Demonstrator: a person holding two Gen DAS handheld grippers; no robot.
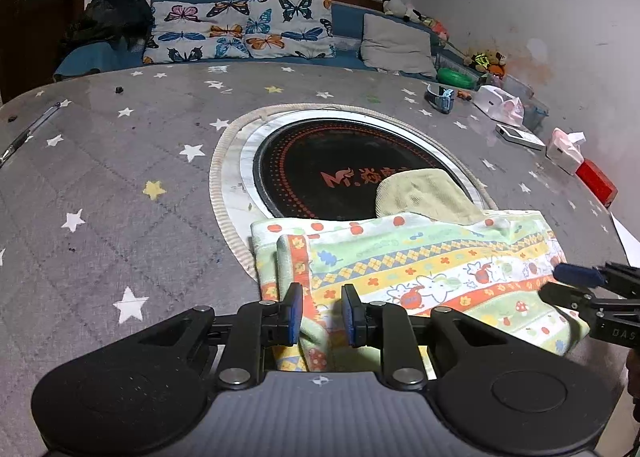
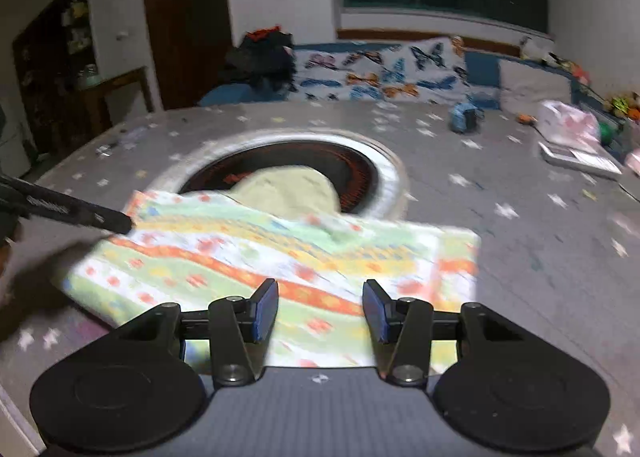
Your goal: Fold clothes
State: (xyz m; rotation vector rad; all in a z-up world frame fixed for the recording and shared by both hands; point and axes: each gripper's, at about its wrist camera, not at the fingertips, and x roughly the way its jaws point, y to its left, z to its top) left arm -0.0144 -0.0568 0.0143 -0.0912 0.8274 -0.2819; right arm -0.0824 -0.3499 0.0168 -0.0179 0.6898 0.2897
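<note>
A patterned towel [image 1: 420,257] with orange, yellow and green stripes lies folded on the grey star-print table cover [image 1: 120,177]. My left gripper [image 1: 322,313] is shut on a raised fold at the towel's near left edge. My right gripper [image 1: 568,285] reaches in at the towel's right edge. In the right wrist view, which is blurred, my right gripper [image 2: 320,309] stands open above the towel [image 2: 280,249], its pads clear of the cloth. A finger [image 2: 100,217] of the left gripper touches the towel's far left corner. A pale yellow-green cloth [image 1: 424,193] sticks out from under the towel's far edge.
A round black hotplate [image 1: 320,161] is set into the table's middle, partly under the cloths. Tissue boxes [image 1: 564,149], a red box [image 1: 596,181] and a white device [image 1: 520,135] line the right edge. A pen [image 1: 32,129] lies far left. A sofa with butterfly pillows [image 1: 240,25] stands behind.
</note>
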